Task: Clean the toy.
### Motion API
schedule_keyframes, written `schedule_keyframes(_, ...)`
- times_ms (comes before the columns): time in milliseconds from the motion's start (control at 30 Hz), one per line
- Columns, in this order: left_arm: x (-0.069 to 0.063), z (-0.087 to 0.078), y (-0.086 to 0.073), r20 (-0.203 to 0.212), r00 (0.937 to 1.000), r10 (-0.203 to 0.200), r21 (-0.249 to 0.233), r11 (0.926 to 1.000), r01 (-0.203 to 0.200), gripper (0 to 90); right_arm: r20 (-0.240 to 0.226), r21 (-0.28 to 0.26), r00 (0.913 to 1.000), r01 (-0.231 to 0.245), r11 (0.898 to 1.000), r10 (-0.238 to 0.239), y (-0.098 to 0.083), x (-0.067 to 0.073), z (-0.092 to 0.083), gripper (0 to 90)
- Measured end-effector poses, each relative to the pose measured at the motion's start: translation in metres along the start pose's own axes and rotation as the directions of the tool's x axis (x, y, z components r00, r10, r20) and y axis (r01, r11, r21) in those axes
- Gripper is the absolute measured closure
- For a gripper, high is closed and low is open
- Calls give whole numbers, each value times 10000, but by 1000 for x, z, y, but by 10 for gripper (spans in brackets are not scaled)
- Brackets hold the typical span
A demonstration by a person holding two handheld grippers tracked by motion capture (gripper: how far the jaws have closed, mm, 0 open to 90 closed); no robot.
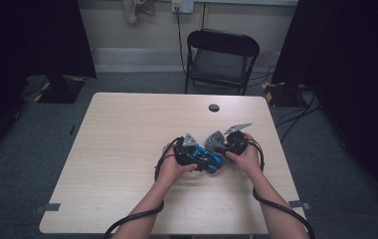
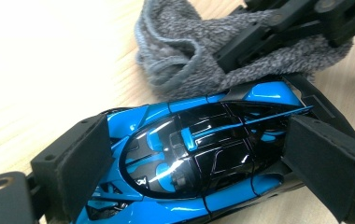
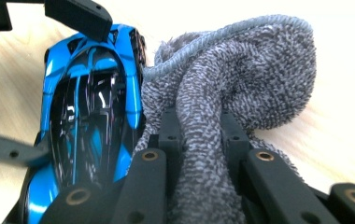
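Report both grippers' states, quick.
Left gripper: closed on the blue toy car.
Right gripper: closed on the grey cloth, pressed against the car's side.

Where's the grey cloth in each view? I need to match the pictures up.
High view: grey cloth sits right of centre on the table, at the right gripper.
Left gripper view: top centre-right, behind the blue toy car.
Right gripper view: centre and right, pinched between the jaws.
Shared landmark: the blue toy car, touching the cloth.

cloth point(image 1: 216, 141) right of toy car point(image 1: 208, 158)
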State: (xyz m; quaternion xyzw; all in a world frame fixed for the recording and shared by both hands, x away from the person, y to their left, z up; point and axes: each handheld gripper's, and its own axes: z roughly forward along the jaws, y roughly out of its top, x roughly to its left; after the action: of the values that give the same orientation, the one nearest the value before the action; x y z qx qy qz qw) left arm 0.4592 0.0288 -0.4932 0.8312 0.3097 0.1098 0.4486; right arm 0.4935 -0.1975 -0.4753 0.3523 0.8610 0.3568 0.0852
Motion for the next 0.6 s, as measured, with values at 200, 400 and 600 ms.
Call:
schedule_keyframes(200,-1,0,0,-4,10000,19,-4,10000,-19,77,3,-35,9998,-211,9998,211,-10,-1,-11,760)
schedule_keyframes(400,-3,1,0,81,10000,-11,5,10000,11,83,25,147,9999,-118,9998,118,-13,-1,-25,761)
schedule_keyframes(600,-3,1,0,56,10000,-37,5,10000,37,83,127,141,9998,-181,9997,179,-16,-3,-40,761)
